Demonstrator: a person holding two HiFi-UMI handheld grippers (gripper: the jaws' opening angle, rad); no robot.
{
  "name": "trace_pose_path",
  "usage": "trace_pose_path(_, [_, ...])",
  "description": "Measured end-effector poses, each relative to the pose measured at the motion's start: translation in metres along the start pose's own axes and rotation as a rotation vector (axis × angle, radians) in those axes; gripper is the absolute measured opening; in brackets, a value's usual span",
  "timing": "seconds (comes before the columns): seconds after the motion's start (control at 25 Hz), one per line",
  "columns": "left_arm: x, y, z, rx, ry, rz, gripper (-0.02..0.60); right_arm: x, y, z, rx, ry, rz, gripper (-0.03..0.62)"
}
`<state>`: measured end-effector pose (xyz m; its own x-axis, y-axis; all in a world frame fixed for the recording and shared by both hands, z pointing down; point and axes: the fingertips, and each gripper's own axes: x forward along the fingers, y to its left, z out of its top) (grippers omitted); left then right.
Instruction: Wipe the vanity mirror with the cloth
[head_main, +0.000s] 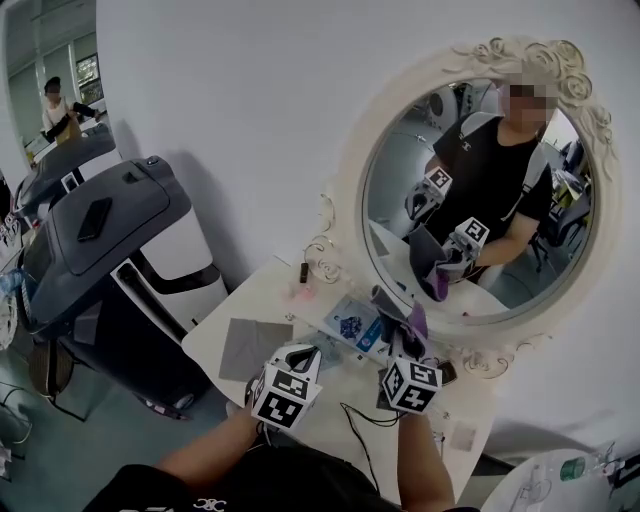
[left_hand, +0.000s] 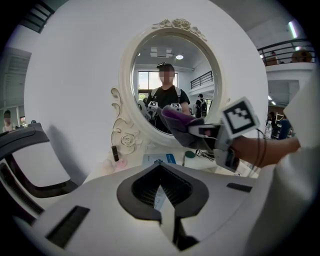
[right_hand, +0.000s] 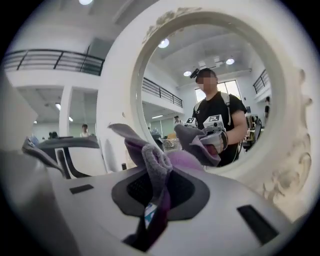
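- My right gripper (head_main: 398, 345) is clamped on the cloth (head_main: 404, 320). In the right gripper view the jaws pinch a grey-and-purple fold (right_hand: 156, 167), and the rest bunches up above them.
- My left gripper (head_main: 300, 358) has its jaws drawn together with nothing between them, as the left gripper view shows (left_hand: 167, 212). It has no part in the grip.
- The vanity mirror (head_main: 400, 190) stands at the back of the vanity table (head_main: 215, 335), against the wall. From my right gripper it lies at about 1 o'clock in the head view, up and away from me.
- The mirror is an oval with its long axis upright, as the left gripper view shows (left_hand: 170, 85). I judge that strokes will have to run up and down as well as across.
- The cloth's free end points at the lower rim of the glass, near 6 o'clock on the oval. It looks close to the glass, but I cannot tell whether it is touching.
- My right gripper is the nearer one to the glass. The left sits at its 9 o'clock, further back over the table.
- In the right gripper view the glass (right_hand: 210, 100) fills the field ahead, so I judge the wipe calls for pushing forward and up.
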<state>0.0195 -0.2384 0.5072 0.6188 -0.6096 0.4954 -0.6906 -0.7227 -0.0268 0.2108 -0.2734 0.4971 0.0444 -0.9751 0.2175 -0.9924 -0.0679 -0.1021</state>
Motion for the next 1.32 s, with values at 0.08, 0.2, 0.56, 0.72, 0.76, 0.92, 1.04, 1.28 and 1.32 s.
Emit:
trace_pose_path(0.08, [0.004, -0.006, 0.000, 0.008, 0.002, -0.017, 0.000, -0.039, 0.001, -0.020, 0.082, -0.021, 0.003, 0.043])
trace_pose_path(0.2, [0.012, -0.022, -0.001, 0.034, 0.011, -0.059, 0.000, -0.080, -0.013, -0.063, 0.101, 0.032, -0.069, 0.041])
trace_pose_path(0.56, [0.047, -0.088, -0.002, 0.084, 0.025, -0.199, 0.000, -0.114, -0.038, -0.062, -0.041, 0.011, -0.135, 0.041])
trace_pose_path(0.72, [0.053, -0.102, 0.005, 0.103, 0.019, -0.219, 0.000, -0.120, -0.040, -0.047, -0.025, -0.020, -0.139, 0.041])
trace_pose_path(0.76, [0.054, -0.103, 0.006, 0.107, 0.017, -0.221, 0.000, -0.121, -0.040, -0.044, -0.024, -0.027, -0.141, 0.041])
trace_pose_path(0.92, [0.056, -0.104, 0.005, 0.118, 0.018, -0.224, 0.000, -0.124, -0.039, -0.036, -0.075, -0.056, -0.160, 0.041])
trace_pose_path(1.04, [0.056, -0.103, 0.004, 0.104, 0.018, -0.222, 0.000, -0.122, -0.031, -0.033, -0.117, -0.059, -0.145, 0.041])
trace_pose_path(1.28, [0.051, -0.103, 0.002, 0.117, 0.021, -0.219, 0.000, -0.123, -0.031, -0.042, 0.010, -0.042, -0.115, 0.041])
trace_pose_path(1.32, [0.049, -0.104, 0.001, 0.122, 0.024, -0.219, 0.000, -0.123, -0.033, -0.043, 0.024, -0.041, -0.115, 0.041])
